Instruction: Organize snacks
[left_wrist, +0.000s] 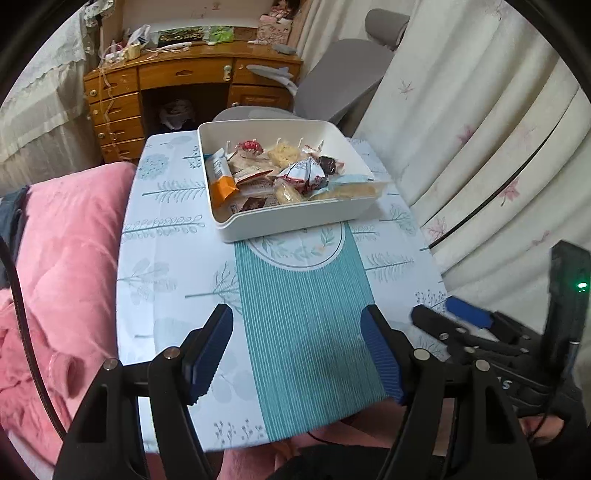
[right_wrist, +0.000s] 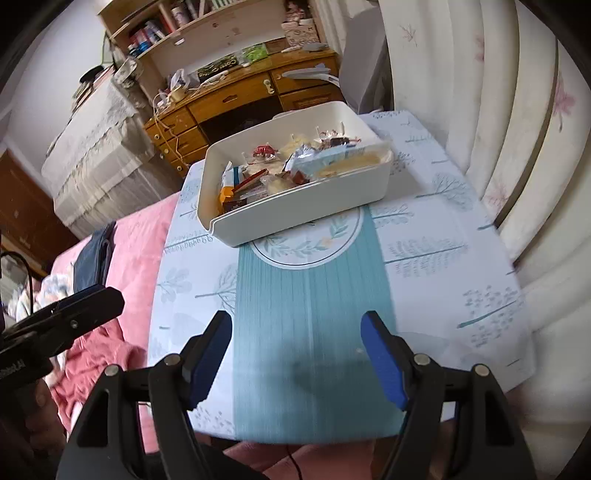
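A white rectangular bin (left_wrist: 295, 218) stands at the far end of the small table and holds several wrapped snacks (left_wrist: 280, 173), among them an orange and blue bar (left_wrist: 221, 177). The bin (right_wrist: 306, 210) and its snacks (right_wrist: 291, 162) also show in the right wrist view. My left gripper (left_wrist: 297, 350) is open and empty above the table's near end, well short of the bin. My right gripper (right_wrist: 295, 354) is open and empty too, also over the near end. The right gripper shows at the right edge of the left wrist view (left_wrist: 480, 332).
The table wears a pale cloth with a teal striped runner (left_wrist: 306, 325). A pink quilt (left_wrist: 62, 258) lies to the left. White flowered curtains (left_wrist: 480, 147) hang on the right. A wooden desk (left_wrist: 184, 85) and a grey chair (left_wrist: 340, 85) stand behind the table.
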